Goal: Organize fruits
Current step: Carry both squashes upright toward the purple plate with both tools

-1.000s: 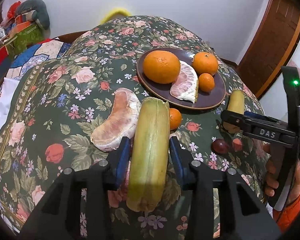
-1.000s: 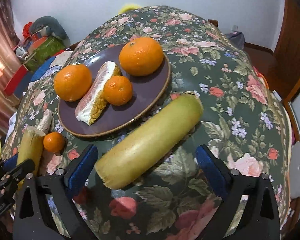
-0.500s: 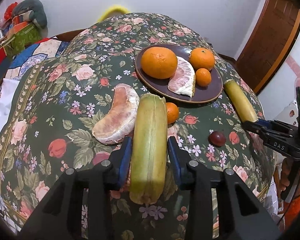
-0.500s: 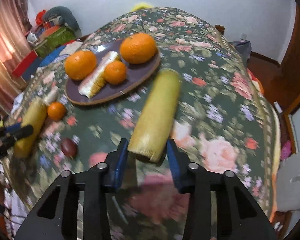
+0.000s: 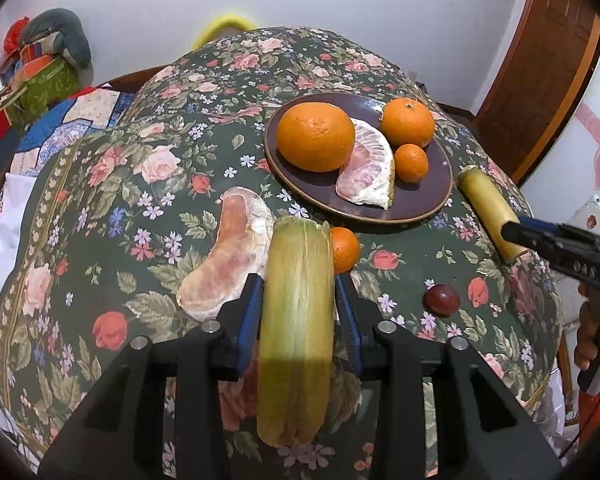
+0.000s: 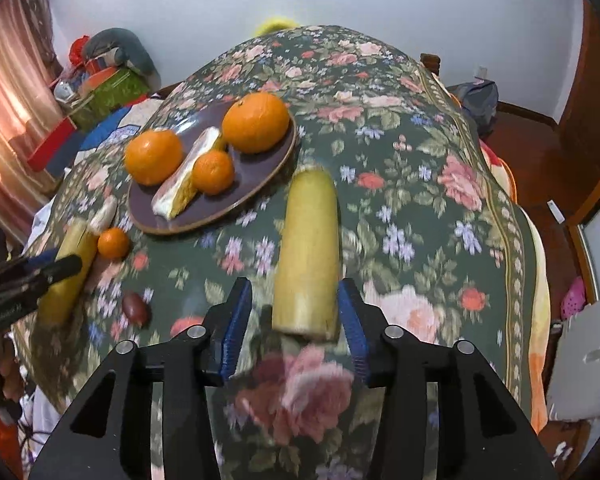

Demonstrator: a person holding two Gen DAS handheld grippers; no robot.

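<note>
Left gripper (image 5: 296,304) clamps one yellow-green sugarcane length (image 5: 296,332); right gripper (image 6: 296,312), part-open and empty, straddles another yellow-green stalk (image 6: 308,248), long axis pointing away.

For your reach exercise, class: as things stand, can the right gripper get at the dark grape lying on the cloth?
Probably not at once. The right gripper has a yellow-green stalk between its fingers, so that must go first. The grape itself lies bare on the cloth, off to its left, near the left gripper.
</note>
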